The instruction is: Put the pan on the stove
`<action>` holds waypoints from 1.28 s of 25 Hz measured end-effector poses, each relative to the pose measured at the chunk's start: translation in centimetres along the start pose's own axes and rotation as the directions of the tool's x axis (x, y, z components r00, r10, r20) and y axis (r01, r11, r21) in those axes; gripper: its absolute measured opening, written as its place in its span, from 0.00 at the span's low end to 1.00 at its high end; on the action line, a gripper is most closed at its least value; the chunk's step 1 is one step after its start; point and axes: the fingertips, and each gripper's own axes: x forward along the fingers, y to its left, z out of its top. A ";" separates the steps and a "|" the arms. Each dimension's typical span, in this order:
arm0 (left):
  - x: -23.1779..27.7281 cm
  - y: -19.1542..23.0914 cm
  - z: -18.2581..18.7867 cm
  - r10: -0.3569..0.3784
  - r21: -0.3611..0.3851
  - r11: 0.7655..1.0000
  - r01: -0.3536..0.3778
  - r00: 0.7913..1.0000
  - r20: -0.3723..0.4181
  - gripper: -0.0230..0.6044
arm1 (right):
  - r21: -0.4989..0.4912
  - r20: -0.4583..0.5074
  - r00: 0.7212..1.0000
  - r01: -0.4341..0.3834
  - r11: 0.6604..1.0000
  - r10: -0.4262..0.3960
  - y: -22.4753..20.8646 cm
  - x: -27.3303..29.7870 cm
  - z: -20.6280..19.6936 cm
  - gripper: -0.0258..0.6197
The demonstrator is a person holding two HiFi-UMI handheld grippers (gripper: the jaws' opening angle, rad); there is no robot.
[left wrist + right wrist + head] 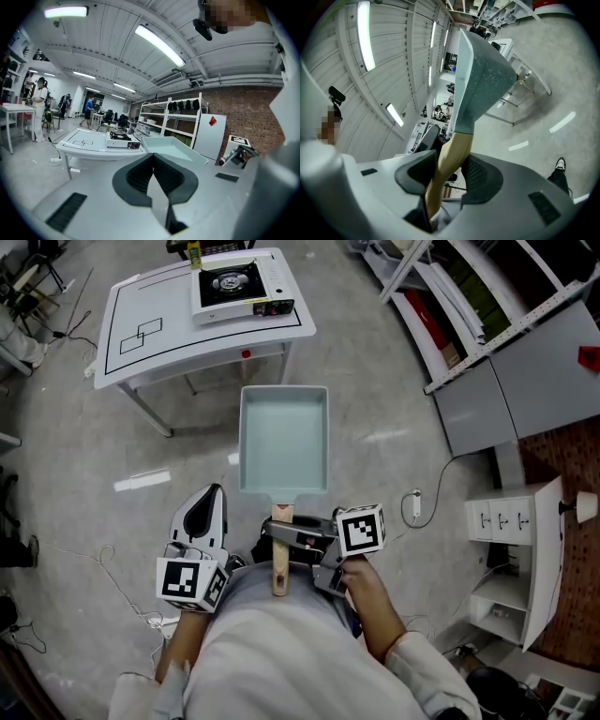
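A square pale teal pan (283,442) with a wooden handle (279,563) hangs level over the floor in front of me. My right gripper (281,532) is shut on that handle, and in the right gripper view the handle (450,159) runs between both pads up to the pan (480,79). The portable gas stove (239,285) stands on the white table (150,334) straight ahead, beyond the pan. My left gripper (208,498) is held beside the handle, shut and empty; its view shows the stove (123,139) and the pan (171,149).
Metal shelving (469,306) lines the right side, with a white cabinet (520,549) nearer me. A cable and plug (415,505) lie on the concrete floor at right. A person (40,108) stands far off at left. Black outlines are marked on the table top.
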 end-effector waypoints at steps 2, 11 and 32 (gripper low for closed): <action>1.1 -0.5 0.0 0.000 -0.004 1.000 0.000 1.000 0.003 0.05 | -0.014 -0.014 1.000 -0.004 1.000 0.004 -0.3 -0.7 0.9 0.30; 3.9 -2.0 0.2 0.015 0.015 1.000 -0.014 1.000 -0.010 0.05 | -0.062 -0.060 0.998 0.029 0.998 -0.033 -1.9 -3.4 2.7 0.31; 10.9 1.2 1.3 -0.008 -0.025 1.000 0.008 1.000 0.010 0.05 | -0.059 -0.074 0.997 0.020 0.998 -0.024 -4.4 -1.3 10.3 0.31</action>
